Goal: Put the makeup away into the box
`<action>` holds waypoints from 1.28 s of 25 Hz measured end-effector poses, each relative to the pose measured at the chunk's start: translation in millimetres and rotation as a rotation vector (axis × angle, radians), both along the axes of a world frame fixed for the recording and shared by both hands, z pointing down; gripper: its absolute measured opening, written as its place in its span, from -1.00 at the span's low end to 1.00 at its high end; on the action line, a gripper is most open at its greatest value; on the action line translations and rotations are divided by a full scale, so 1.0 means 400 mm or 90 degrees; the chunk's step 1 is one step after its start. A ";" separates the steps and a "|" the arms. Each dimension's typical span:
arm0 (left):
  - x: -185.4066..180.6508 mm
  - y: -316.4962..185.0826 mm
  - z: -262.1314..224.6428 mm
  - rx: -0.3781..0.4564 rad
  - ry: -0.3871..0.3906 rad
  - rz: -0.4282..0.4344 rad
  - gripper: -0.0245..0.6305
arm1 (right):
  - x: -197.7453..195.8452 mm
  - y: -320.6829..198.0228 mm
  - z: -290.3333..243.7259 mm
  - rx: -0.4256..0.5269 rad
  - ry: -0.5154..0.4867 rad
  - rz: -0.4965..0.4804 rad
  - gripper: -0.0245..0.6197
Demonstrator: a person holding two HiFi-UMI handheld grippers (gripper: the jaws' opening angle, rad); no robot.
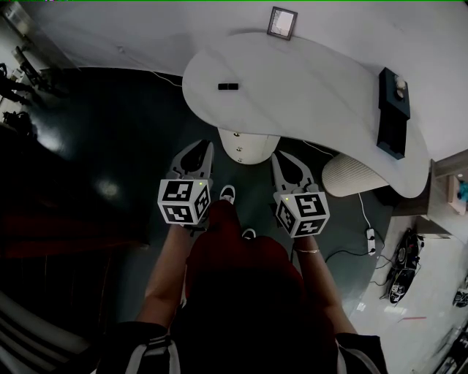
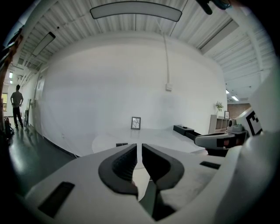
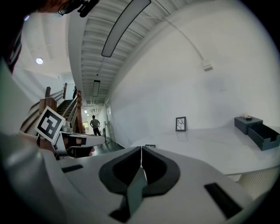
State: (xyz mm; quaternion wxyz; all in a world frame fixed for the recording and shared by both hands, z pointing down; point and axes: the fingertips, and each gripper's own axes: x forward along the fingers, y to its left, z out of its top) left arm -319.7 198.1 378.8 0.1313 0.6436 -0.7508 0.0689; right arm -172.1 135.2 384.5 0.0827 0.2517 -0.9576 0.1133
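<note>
A small black makeup item lies alone on the white curved table; it also shows just past the jaws as the makeup item and the makeup item. The dark open box stands at the table's far right end, seen too as the box and the box. My left gripper is shut and holds nothing, short of the table's near edge; its jaw tips stand almost together. My right gripper hangs beside it, shut and empty.
A framed picture leans on the wall behind the table. The table's pedestal stands between the grippers. A white ribbed stool sits under the table's right side. A power strip with cables lies on the floor. A person stands far off.
</note>
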 end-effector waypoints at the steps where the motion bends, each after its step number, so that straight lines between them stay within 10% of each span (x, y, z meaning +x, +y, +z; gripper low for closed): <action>1: -0.004 -0.008 0.006 -0.005 -0.001 0.005 -0.85 | -0.003 -0.006 0.004 -0.002 0.002 0.002 -0.88; 32: -0.316 -0.397 0.170 -0.112 0.010 0.149 -0.64 | -0.281 -0.311 0.096 -0.068 0.076 0.112 -0.88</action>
